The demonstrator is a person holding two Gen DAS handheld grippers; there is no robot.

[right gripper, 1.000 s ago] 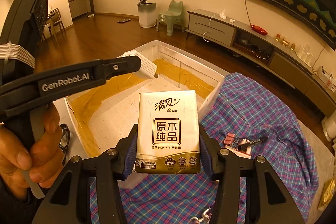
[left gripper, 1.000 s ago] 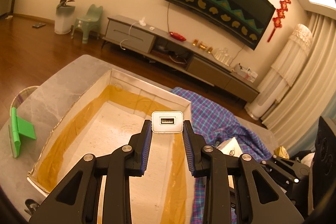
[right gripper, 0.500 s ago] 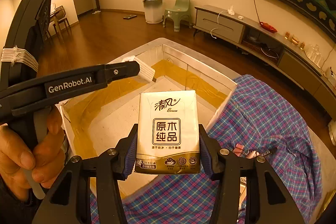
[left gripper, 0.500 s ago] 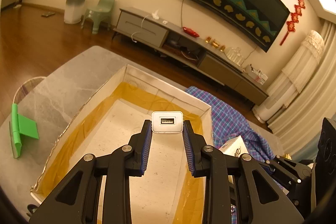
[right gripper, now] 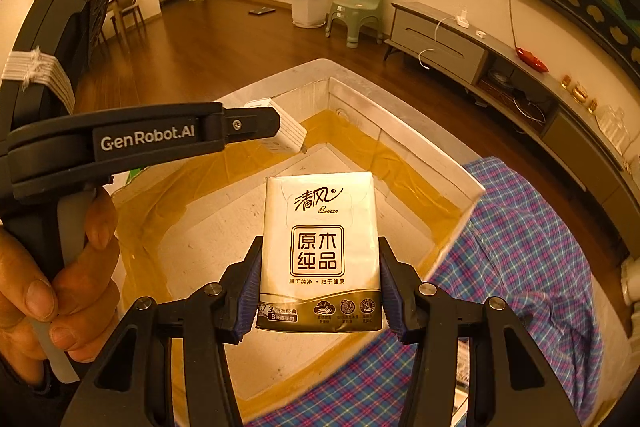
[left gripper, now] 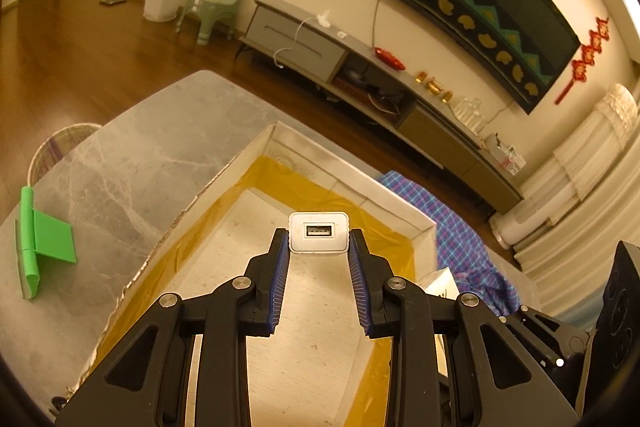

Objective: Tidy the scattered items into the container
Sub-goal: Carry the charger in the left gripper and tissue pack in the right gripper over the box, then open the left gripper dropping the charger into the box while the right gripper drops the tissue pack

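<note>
My left gripper [left gripper: 319,247] is shut on a white USB charger [left gripper: 319,233], its port facing the camera, held above the open white box [left gripper: 352,171] lined with yellow tape. In the right wrist view my right gripper [right gripper: 318,291] is shut on a white and gold tissue pack [right gripper: 320,239] over the near part of the same box [right gripper: 404,119]. The left gripper [right gripper: 286,131] with the charger [right gripper: 290,135] reaches in from the left above the box, a hand [right gripper: 60,275] on its grip.
The box sits on a grey marble table [left gripper: 140,155], with a green stand [left gripper: 40,243] lying at the table's left. A blue plaid cloth [right gripper: 520,247] covers the table right of the box. A wicker bin [left gripper: 60,147] stands by the table's far left edge.
Both grippers have moved further over the box and sunk slightly, each keeping its item. The box fills more of both views and the plaid cloth has slid to the right.
</note>
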